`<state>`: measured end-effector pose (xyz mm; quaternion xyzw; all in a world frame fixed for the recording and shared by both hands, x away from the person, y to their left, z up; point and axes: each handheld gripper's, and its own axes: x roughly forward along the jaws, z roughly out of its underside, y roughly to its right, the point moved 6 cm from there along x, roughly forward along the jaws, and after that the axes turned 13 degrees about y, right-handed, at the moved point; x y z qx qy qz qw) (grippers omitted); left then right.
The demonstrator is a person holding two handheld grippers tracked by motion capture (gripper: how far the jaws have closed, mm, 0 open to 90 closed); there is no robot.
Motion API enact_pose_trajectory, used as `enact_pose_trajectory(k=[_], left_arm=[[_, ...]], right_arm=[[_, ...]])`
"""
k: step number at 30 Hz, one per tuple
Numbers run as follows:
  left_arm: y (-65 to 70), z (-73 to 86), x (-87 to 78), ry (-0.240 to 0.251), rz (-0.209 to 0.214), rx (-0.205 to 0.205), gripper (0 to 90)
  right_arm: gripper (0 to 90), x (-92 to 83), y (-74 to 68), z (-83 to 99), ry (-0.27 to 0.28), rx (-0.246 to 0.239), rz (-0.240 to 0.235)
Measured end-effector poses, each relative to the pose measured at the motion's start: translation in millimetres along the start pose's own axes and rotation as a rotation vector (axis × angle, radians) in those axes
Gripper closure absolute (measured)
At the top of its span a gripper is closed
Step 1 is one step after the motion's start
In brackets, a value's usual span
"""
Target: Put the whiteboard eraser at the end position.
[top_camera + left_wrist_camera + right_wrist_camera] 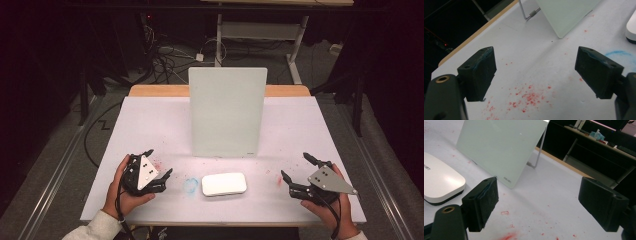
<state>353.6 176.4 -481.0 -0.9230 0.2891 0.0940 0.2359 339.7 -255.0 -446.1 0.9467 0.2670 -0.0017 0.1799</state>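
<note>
The flat white rounded-rectangle eraser block [224, 184] lies lengthwise between my grippers, slightly nearer my left gripper [159, 164]; both it and my right gripper [295, 168] gape wide, empty.

In the left gripper view the white eraser [632, 30] is cut off by the right edge, so little more than one rounded corner shows, and the pale glass board [566, 15] runs off the top. In the right gripper view the eraser's left end and printed lettering are cropped. The small mark near the board's lower corner [507, 178] is too small to read.
</note>
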Motion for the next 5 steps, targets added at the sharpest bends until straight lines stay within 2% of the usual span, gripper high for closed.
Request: enact_pose_trajectory(k=[5], left_arm=[[-0.8, -1.0, 0.6, 0.004, -0.005, -0.009, 16.7]], right_arm=[[16.7, 0.2, -0.7, 0.2, -0.002, -0.004, -0.001]])
